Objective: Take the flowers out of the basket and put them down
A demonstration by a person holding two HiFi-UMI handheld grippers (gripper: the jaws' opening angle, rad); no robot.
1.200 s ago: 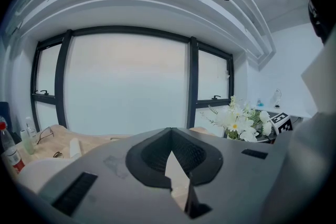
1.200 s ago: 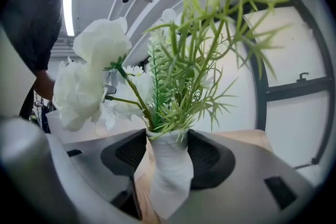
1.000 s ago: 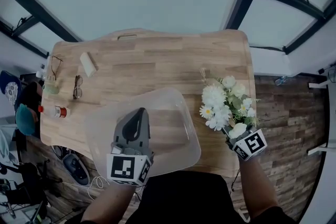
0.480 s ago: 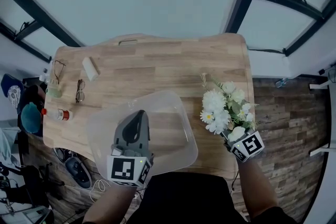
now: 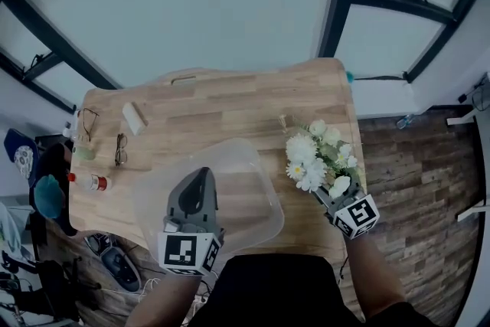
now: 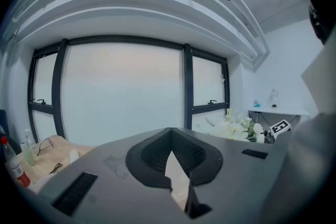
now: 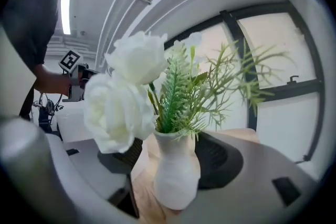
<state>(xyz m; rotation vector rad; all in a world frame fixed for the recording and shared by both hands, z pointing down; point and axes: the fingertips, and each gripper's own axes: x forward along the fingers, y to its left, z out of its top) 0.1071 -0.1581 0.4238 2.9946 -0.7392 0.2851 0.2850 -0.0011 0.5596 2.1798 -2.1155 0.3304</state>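
A bunch of white flowers with green sprigs stands in a small white vase on the wooden table, close to its right edge. My right gripper has the vase between its jaws. The jaws are opening, and a strip of table shows between the left jaw and the vase. My left gripper is shut on the wall of a translucent plastic basket, held over the table's near side. Nothing shows inside the basket. The flowers also appear far right in the left gripper view.
At the table's left lie two pairs of glasses, a small red-capped bottle and a pale block. The right table edge drops to a wood-plank floor. Cables and shoes lie on the floor at the near left.
The flowers and the right gripper stay by the right table edge, a little lower toward the tabletop. The left gripper keeps hold of the basket. The head view has shifted slightly.
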